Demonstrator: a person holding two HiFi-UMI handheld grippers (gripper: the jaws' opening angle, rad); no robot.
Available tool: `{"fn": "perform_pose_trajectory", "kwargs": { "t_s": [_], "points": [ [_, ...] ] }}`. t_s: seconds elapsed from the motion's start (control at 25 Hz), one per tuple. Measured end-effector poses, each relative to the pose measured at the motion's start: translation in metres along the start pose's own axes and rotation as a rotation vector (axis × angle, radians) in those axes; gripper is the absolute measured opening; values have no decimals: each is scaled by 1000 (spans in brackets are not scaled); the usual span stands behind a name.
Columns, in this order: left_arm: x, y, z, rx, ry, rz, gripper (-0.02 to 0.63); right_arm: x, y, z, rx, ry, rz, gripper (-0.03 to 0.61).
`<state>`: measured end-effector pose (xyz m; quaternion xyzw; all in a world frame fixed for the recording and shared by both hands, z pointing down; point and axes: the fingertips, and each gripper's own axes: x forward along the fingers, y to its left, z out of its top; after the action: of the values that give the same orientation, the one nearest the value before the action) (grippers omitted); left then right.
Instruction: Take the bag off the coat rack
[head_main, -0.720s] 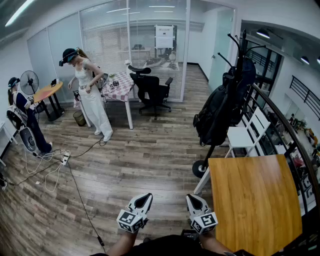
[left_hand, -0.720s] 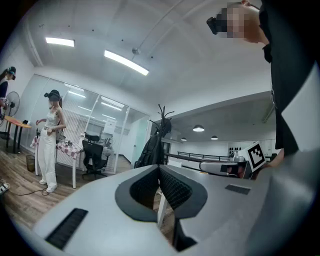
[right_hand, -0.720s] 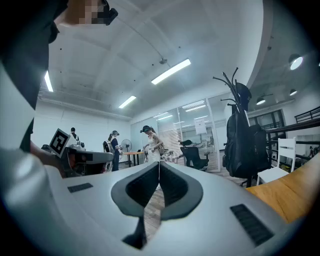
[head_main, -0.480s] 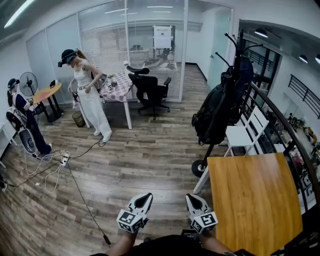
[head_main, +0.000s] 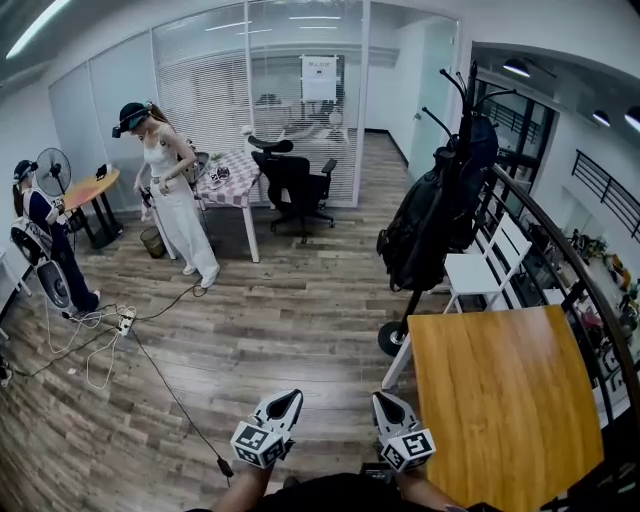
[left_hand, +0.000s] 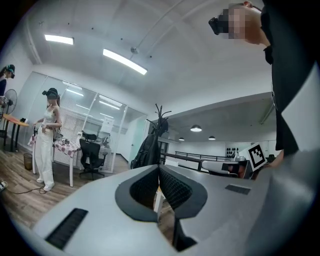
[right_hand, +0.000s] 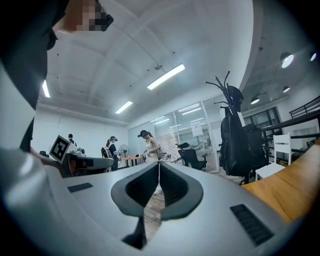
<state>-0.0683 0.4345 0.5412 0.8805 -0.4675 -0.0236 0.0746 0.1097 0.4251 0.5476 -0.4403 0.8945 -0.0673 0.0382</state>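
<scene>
left gripper (head_main: 288, 398) and right gripper (head_main: 384, 400) closed, empty; we judge the bag (head_main: 425, 230) soft, heavyish; grab its top strap.

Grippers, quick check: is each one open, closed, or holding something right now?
Left gripper: closed, nothing between its jaws.
Right gripper: closed, nothing between its jaws.
</scene>
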Motion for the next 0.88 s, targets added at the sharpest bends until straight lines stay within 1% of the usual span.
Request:
{"fn": "perform_pose_trajectory", "kwargs": {
  "t_s": [0.16,0.4,0.52,0.64,0.76,0.88],
  "points": [
    [2,-4,-1,-5,1,10,17,-5,-8,-4,-20,28,-9,32],
    [11,-10,-3,8,3,42,17,-19,-28,-8,3,38,-12,32],
    [14,-16,-6,15,10,56,17,-23,-34,-8,14,30,10,32],
    [17,-29,-14,1,28,67,17,-32,-37,-9,22,35,43,32],
    [19,-44,-26,-21,43,72,17,-44,-44,-23,36,66,55,32],
    [16,-49,-36,-29,64,70,17,-48,-52,-37,63,89,36,32]
  ]
}}
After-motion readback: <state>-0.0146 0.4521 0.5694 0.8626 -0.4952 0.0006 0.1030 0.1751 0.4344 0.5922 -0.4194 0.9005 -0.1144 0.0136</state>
